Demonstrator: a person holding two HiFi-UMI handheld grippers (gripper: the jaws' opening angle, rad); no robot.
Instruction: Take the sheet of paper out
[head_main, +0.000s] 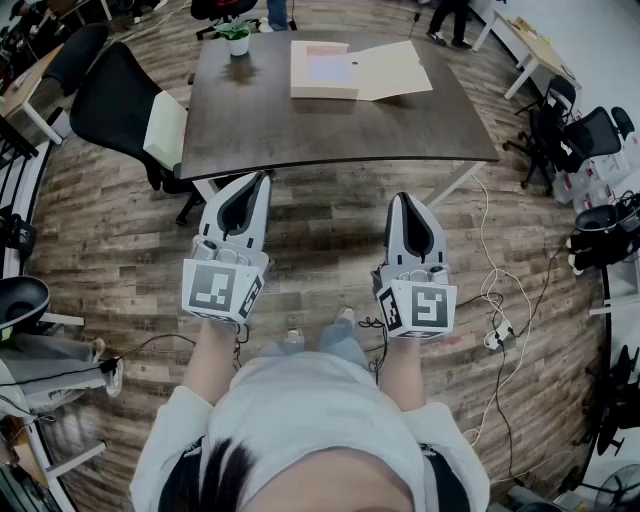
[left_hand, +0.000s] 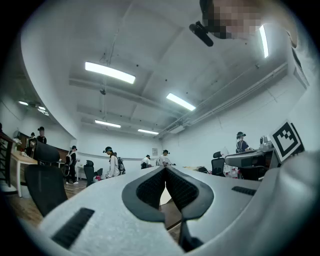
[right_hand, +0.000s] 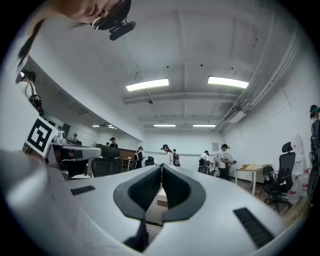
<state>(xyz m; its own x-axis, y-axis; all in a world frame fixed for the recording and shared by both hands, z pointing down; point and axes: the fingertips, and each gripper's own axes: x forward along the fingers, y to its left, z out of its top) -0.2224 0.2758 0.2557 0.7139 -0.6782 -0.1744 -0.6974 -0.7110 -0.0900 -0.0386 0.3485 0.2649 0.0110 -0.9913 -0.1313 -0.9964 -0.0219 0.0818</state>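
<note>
Left gripper (head_main: 262, 180) and right gripper (head_main: 404, 198) both closed, empty, at lower centre short of the table (head_main: 300, 135), sheet of paper (head_main: 328, 68) lying in the open flat box (head_main: 320, 93) at upper centre.

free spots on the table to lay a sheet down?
The near half of the table is bare across its width, from the tan box and its open flap to the near edge. The left side in front of the potted plant is free too. Crowded: the far edge, with plant and box.
</note>
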